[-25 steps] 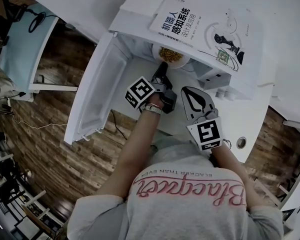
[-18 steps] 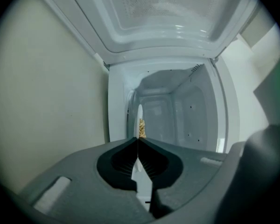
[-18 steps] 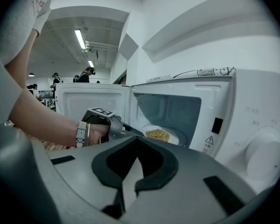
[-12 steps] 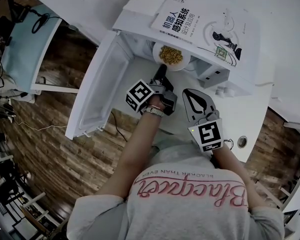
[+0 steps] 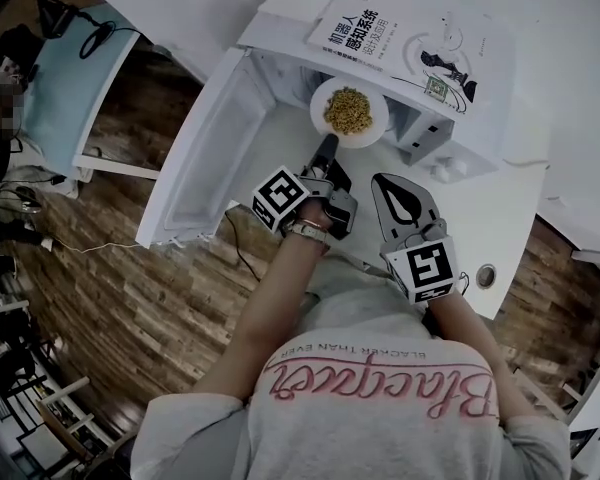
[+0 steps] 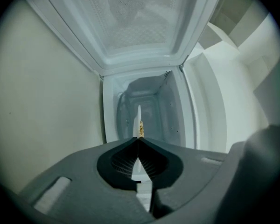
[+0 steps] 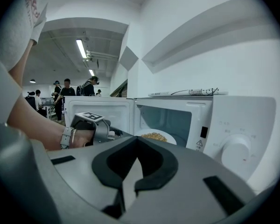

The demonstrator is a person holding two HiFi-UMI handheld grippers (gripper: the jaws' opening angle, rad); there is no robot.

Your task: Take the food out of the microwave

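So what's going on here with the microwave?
A person works two handheld grippers. The left gripper is clamped on the rim of a plate of food, held at the doorway of the open microwave. The right gripper is shut and empty, beside the left one.

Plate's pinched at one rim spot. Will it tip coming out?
The plate looks rigid, so likely no flex. Held only at its near rim by the left hand-held gripper, it may droop or swivel. The heaped food could slide if tilted.
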